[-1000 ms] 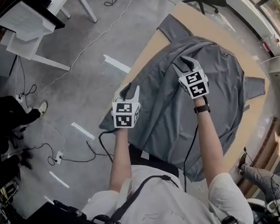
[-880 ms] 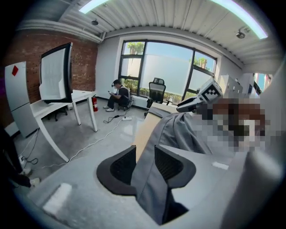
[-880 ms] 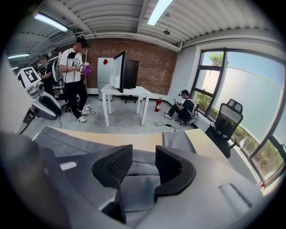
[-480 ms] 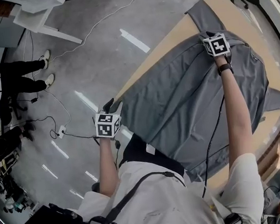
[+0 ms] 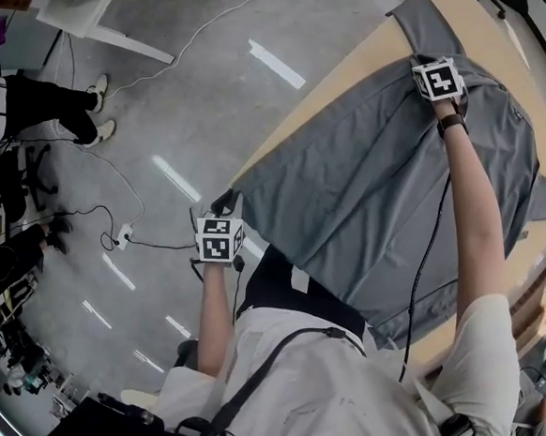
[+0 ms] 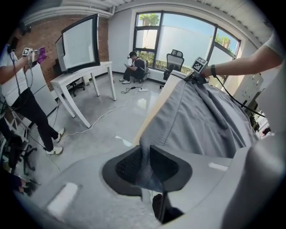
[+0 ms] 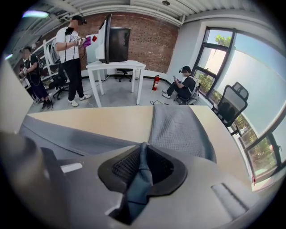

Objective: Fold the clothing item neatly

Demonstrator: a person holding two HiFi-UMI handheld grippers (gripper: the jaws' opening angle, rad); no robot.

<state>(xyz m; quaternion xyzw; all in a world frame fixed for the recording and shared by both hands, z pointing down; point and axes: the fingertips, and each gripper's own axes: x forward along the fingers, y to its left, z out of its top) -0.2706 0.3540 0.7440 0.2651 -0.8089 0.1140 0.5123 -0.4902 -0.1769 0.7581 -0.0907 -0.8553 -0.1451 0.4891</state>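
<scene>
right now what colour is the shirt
The shirt is plain grey, clearest in the head view.

The left gripper [image 6: 146,156] has just been closing its jaws, and they now pinch the near hem of the grey shirt [image 6: 201,120]. The shirt stretches away along the wooden table [image 6: 154,105] to the right gripper [image 6: 196,74] at its far end. A white desk [image 6: 82,76] stands at the left.

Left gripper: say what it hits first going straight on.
The grey shirt already pinched in the left gripper's tongs; behind that probably the table's edge, though depth is unclear.
</scene>
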